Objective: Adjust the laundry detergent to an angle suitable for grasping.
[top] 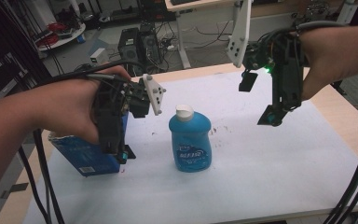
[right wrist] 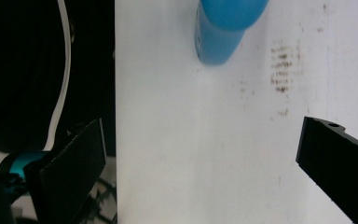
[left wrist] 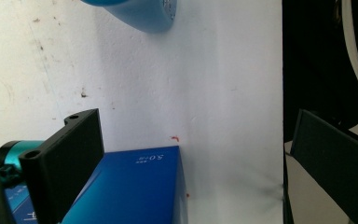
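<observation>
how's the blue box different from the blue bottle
The blue box is flat-sided and dark blue, while the blue bottle is rounded, lighter blue and has a white cap. The box leans under the left gripper; the bottle stands upright alone. Both rest on the white table.

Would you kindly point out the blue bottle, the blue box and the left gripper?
blue bottle [top: 190, 145], high view, on its front label.
blue box [left wrist: 135, 191], left gripper view, on its top face.
left gripper [top: 121, 155], high view, at its jaw tips above the box.
</observation>
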{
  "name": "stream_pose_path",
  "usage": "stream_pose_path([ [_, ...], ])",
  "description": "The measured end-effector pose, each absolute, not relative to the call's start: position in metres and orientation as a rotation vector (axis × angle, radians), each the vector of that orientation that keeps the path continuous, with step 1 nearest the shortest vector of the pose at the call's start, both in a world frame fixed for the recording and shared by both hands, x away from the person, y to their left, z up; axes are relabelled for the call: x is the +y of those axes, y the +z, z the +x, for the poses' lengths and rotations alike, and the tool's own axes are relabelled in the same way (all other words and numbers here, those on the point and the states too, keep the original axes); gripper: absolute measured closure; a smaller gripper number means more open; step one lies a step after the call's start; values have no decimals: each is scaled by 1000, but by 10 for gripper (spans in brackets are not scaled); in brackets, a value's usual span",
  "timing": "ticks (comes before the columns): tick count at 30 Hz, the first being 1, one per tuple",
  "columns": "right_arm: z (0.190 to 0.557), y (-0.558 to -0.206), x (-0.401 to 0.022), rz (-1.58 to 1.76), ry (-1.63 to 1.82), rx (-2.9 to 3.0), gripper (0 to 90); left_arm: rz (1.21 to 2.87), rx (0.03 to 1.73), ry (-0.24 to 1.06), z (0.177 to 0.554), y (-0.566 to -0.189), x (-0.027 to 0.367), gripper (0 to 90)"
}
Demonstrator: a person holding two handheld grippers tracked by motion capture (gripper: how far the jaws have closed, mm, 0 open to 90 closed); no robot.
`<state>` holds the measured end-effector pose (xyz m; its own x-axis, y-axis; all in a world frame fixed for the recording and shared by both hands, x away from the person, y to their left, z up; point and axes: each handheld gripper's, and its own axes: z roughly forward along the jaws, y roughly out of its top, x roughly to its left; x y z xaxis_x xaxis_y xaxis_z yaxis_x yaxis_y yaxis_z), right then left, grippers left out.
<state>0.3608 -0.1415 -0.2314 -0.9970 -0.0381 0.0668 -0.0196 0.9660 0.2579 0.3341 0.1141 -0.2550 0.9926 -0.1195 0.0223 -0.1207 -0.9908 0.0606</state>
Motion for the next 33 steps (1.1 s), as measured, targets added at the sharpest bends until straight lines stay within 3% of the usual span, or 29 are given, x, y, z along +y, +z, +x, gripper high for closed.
stream_pose_path([
  [12,356,-222,-140,74,-223,-3076,6,3075,-177,14,340,-257,112,25],
  [33,351,-208,-142,53,-227,-3109,6,3063,-164,30,338,-254,117,25],
])
